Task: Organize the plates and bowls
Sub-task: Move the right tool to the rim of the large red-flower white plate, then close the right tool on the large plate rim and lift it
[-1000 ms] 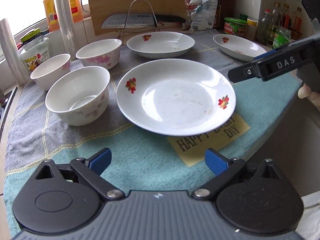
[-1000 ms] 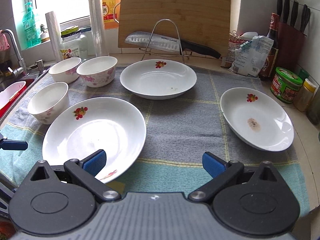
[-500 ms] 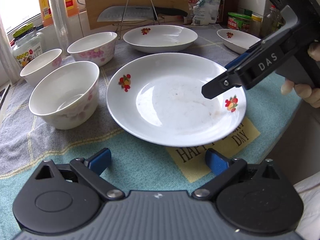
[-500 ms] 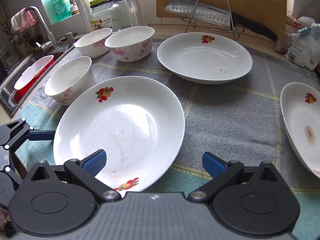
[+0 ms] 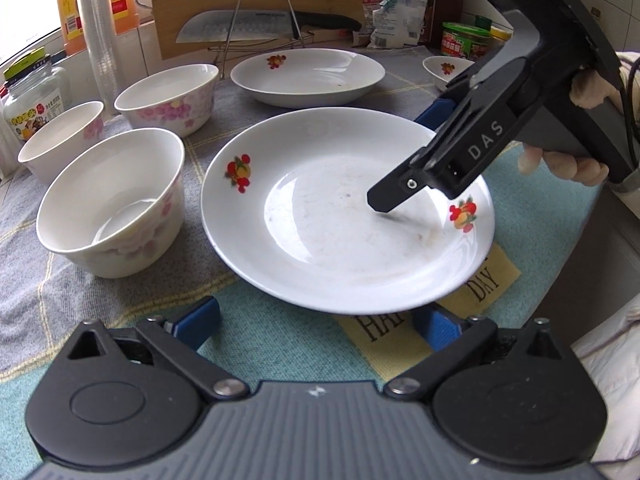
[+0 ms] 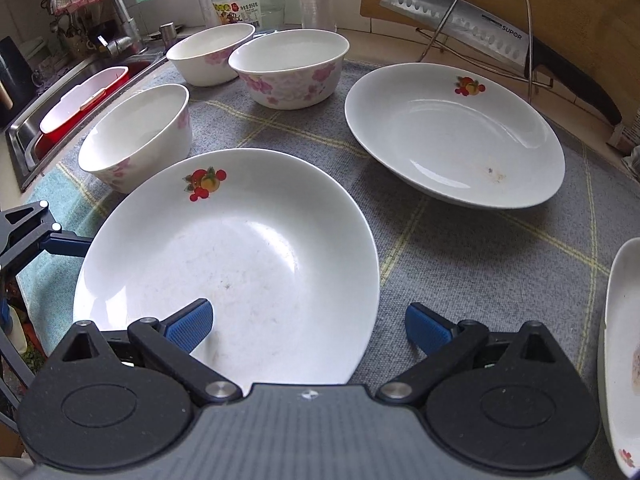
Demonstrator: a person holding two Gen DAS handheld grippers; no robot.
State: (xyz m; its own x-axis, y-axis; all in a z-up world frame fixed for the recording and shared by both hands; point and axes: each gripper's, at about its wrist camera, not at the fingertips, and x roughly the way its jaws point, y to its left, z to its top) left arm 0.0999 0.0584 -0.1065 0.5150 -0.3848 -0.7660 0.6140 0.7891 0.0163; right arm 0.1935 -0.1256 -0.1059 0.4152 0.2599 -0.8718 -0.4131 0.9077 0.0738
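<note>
Looking along the left tool (image 5: 314, 322), its jaws have just been opening and stand wide, empty, at the near rim of the fruit-print plate (image 5: 320, 248); the right tool (image 5: 384, 200) hangs over that plate. From the right wrist, the right tool (image 6: 308, 322) gapes wide, straddling the fruit-print plate's (image 6: 240, 240) right edge without touching, three bowls (image 6: 136, 136) behind on the counter's towel (image 6: 460, 248).
</note>
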